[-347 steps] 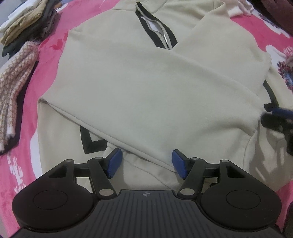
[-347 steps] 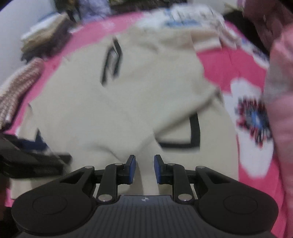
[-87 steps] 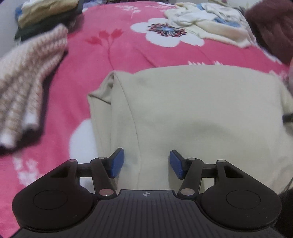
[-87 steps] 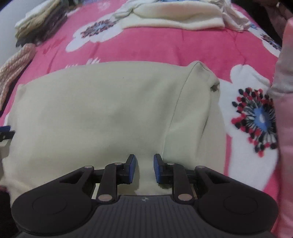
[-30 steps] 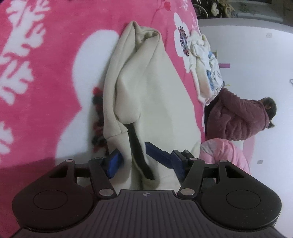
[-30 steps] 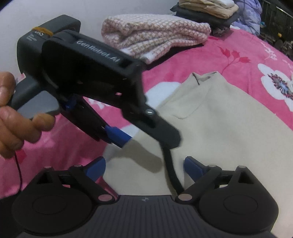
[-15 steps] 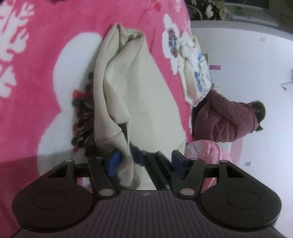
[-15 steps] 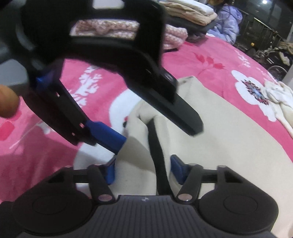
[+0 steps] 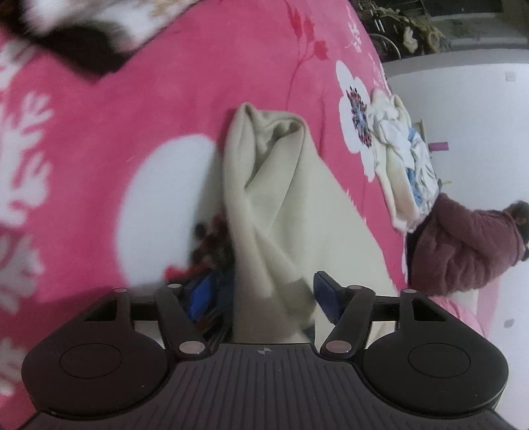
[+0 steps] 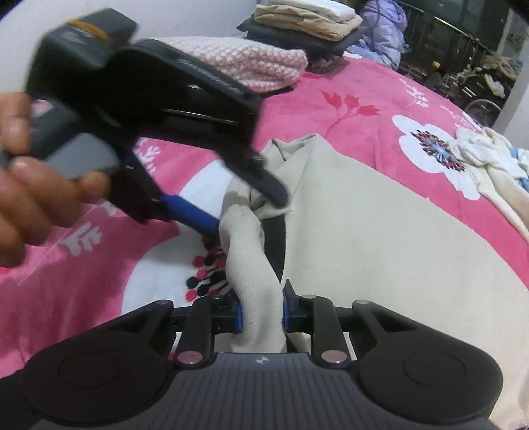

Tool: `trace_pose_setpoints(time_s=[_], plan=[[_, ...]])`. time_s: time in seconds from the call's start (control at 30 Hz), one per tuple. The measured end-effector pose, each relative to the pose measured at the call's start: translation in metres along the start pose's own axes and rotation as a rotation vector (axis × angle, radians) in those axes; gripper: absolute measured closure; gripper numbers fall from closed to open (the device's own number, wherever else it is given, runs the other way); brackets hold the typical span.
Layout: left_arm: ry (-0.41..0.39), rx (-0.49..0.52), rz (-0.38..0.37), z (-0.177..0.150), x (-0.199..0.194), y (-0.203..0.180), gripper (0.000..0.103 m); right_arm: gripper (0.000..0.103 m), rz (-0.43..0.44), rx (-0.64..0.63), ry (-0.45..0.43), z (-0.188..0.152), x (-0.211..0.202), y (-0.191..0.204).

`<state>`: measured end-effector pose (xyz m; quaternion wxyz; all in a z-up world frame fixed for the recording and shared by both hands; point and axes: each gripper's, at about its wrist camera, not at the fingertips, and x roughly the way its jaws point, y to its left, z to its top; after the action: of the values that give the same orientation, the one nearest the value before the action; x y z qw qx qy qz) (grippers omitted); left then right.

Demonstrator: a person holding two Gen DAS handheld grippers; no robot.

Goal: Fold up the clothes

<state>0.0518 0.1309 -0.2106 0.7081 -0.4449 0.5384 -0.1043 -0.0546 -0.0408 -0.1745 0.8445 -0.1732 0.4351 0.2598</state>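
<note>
- While the cream top (image 9: 291,211) lies on the pink blanket (image 9: 185,86), the left gripper (image 9: 261,299) sits half open around its bunched corner; the jaws just closed a little. The top runs long, away from the camera.
- Seen from the right wrist, the right gripper (image 10: 261,314) just squeezed shut on the corner. Next, I think, both lift and fold it over.

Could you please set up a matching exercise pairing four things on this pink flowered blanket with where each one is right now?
Things:
1. cream folded sweatshirt
2. pink-and-white knitted garment
3. crumpled white and blue clothes
4. stack of folded beige and dark clothes

Places:
A. far right, beside a white flower print
B. edge pinched in the right gripper
C. at the far end, behind the knitted piece
D. behind the left gripper

Pairs: 1-B, 2-D, 3-A, 4-C
</note>
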Motion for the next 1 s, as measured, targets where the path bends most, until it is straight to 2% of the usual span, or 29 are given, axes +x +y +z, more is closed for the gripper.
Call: trace_pose_setpoints(time_s=[0.03, 0.1, 0.13, 0.23, 0.5, 0.63, 0.83, 1.0], plan=[[-0.005, -0.003, 0.012, 0.002, 0.003, -0.005, 0.061, 0.081, 0.002, 0.004, -0.003, 0.0, -0.002, -0.001], [-0.021, 0.006, 0.045, 0.003, 0.005, -0.018, 0.07, 0.082, 0.005, 0.011, -0.01, 0.001, -0.005, -0.002], [-0.029, 0.025, 0.056, 0.002, 0.003, -0.026, 0.079, 0.082, 0.005, 0.019, -0.017, 0.001, -0.008, -0.004], [-0.057, 0.121, 0.094, -0.006, -0.005, -0.057, 0.085, 0.082, 0.009, 0.07, -0.047, 0.001, -0.021, -0.013], [-0.147, 0.327, 0.081, -0.044, -0.021, -0.141, 0.086, 0.083, 0.025, 0.3, -0.177, -0.004, -0.074, -0.061], [-0.164, 0.424, 0.068, -0.069, -0.014, -0.183, 0.086, 0.083, 0.009, 0.398, -0.239, -0.015, -0.098, -0.089], [-0.108, 0.581, 0.05, -0.109, 0.024, -0.244, 0.086, 0.083, -0.034, 0.586, -0.314, -0.046, -0.128, -0.136], [-0.023, 0.676, 0.061, -0.144, 0.078, -0.285, 0.086, 0.083, -0.076, 0.764, -0.348, -0.081, -0.145, -0.182]])
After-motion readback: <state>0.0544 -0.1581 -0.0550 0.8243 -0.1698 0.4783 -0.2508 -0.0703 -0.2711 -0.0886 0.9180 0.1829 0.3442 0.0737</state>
